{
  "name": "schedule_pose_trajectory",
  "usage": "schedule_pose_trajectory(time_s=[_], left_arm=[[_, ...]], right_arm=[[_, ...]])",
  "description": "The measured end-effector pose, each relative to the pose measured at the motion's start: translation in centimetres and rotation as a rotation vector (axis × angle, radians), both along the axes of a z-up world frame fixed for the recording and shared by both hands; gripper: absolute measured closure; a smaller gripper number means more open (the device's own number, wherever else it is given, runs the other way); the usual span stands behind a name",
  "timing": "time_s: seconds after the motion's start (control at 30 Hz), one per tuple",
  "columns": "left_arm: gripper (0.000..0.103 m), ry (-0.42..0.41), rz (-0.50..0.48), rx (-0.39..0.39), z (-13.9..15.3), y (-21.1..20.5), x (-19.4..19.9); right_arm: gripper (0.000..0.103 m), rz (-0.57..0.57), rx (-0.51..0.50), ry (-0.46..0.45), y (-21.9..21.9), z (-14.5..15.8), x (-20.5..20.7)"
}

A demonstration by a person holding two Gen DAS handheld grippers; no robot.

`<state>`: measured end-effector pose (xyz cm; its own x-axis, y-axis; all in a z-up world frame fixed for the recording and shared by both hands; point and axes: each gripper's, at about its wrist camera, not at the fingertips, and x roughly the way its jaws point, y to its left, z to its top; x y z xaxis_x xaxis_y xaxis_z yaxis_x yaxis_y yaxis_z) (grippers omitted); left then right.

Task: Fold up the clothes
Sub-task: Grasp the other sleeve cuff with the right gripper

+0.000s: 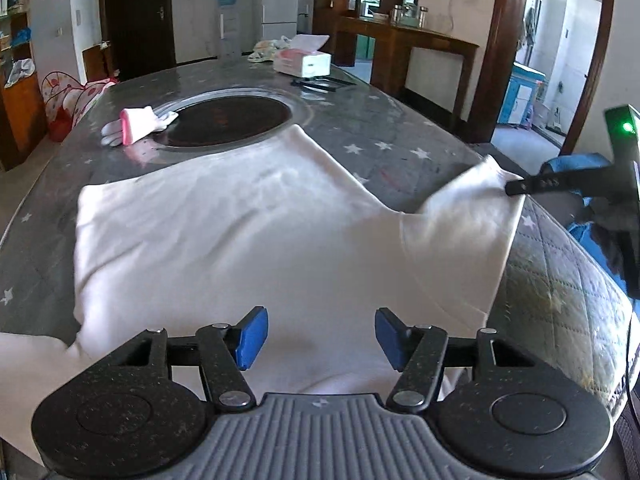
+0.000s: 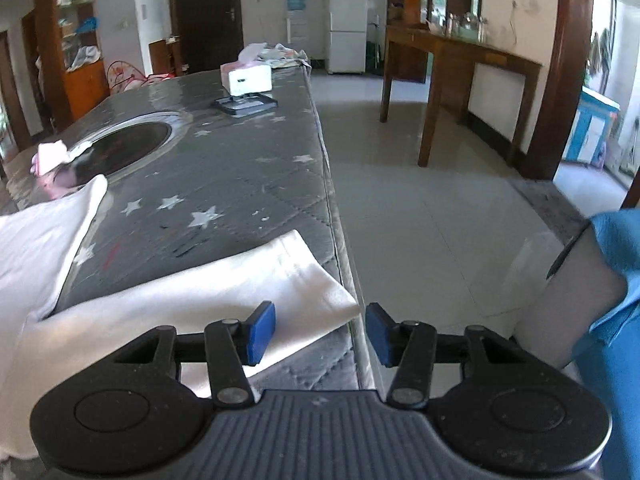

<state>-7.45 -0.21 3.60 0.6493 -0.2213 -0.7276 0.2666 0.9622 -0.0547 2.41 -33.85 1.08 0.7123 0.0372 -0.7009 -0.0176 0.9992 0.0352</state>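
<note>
A white garment (image 1: 240, 232) lies spread flat on the grey star-patterned table (image 1: 400, 136). One sleeve (image 1: 472, 216) reaches out to the right edge. My left gripper (image 1: 320, 338) hovers over the garment's near part, blue pads wide apart and nothing pinched. A finger of my right gripper (image 1: 532, 185) shows at the sleeve's end. In the right wrist view the sleeve (image 2: 248, 280) lies along the table's edge. My right gripper (image 2: 320, 334) stands open over the sleeve's corner, left pad above the cloth, right pad past the edge.
A pink and white glove (image 1: 136, 128) lies beside a dark round inset (image 1: 228, 116) in the table. Farther back are a tissue box (image 1: 302, 62) and a flat black tray (image 2: 246, 104). Tiled floor (image 2: 440, 220) and a wooden side table (image 2: 460, 52) lie to the right. A blue sleeve (image 2: 616, 240) is close by.
</note>
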Motion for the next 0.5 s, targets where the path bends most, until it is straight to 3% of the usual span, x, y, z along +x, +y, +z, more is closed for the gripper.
schedule_pose_trajectory(time_s=[0.1,0.17,0.2,0.5], left_arm=[[0.040,0.006,-0.010,0.005,-0.2,-0.6,0.0],[0.040,0.010,-0.014,0.009,-0.4,-0.9,0.1],[0.040,0.012,-0.016,0.010,-0.5,-1.1,0.1],[0.036,0.004,-0.066,0.020,-0.5,-2.8,0.1]], right_arm=[[0.069,-0.006,0.031,-0.011,-0.4,-0.1,0.0],[0.088,-0.001,0.023,-0.022,-0.3,0.0,-0.2],[0.091,0.001,0.021,-0.028,-0.2,0.1,-0.3],[0.095,0.031,0.086,-0.114,0.0,3.7,-1.9]])
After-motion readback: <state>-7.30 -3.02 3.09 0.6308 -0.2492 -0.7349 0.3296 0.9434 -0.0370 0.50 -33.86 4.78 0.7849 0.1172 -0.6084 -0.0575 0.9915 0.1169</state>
